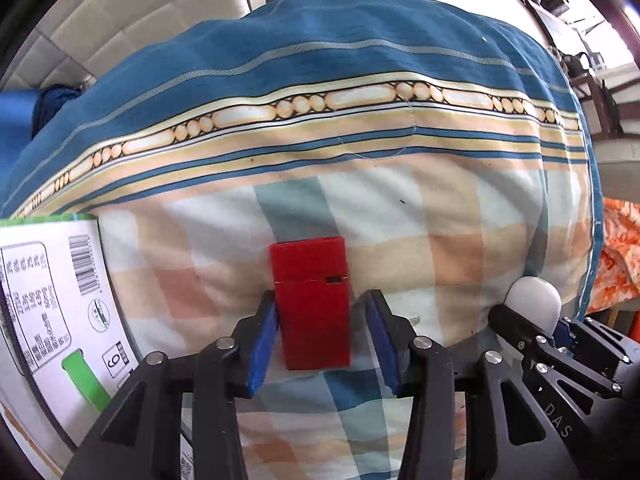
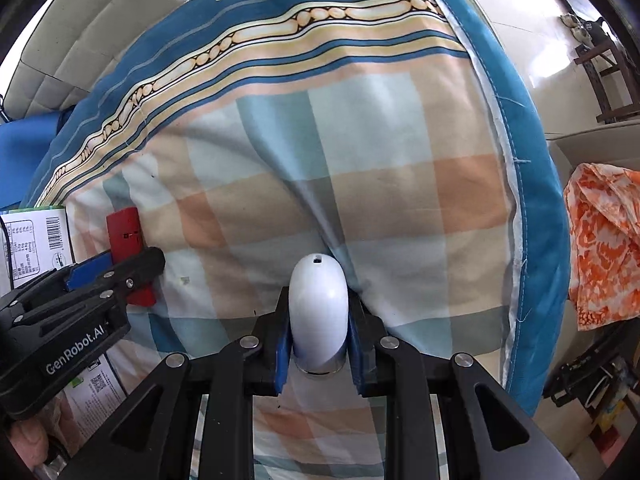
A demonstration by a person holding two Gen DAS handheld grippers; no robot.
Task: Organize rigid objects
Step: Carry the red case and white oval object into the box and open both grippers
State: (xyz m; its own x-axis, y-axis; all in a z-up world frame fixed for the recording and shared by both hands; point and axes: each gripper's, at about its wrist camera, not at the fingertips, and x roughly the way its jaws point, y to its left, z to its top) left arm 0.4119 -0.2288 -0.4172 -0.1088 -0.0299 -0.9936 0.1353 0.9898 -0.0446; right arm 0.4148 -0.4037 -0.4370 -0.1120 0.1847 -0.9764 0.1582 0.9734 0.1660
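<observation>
Two grippers over checked bedsheet (image 1: 460,220), cardboard box (image 1: 48,304) at left: left gripper (image 1: 320,340) straddles red box (image 1: 310,300), jaws apart, right-hand gap visible; right gripper (image 2: 318,344) clamped on white oval object (image 2: 318,312); likely pickup step, next close on red, carry both boxward

Left gripper (image 1: 320,316), black with blue finger pads (image 1: 262,344), jaws spread around a small red rectangular box (image 1: 310,300). Left pad touches or nearly touches the box; right pad stands just off it. Box lies on a checked pastel bedsheet (image 1: 440,232) with a blue striped border. White printed cardboard carton (image 1: 48,300) with barcode at left edge. At lower right, right gripper (image 1: 556,330) with a smooth white rounded object (image 1: 534,298) between its fingers.
</observation>
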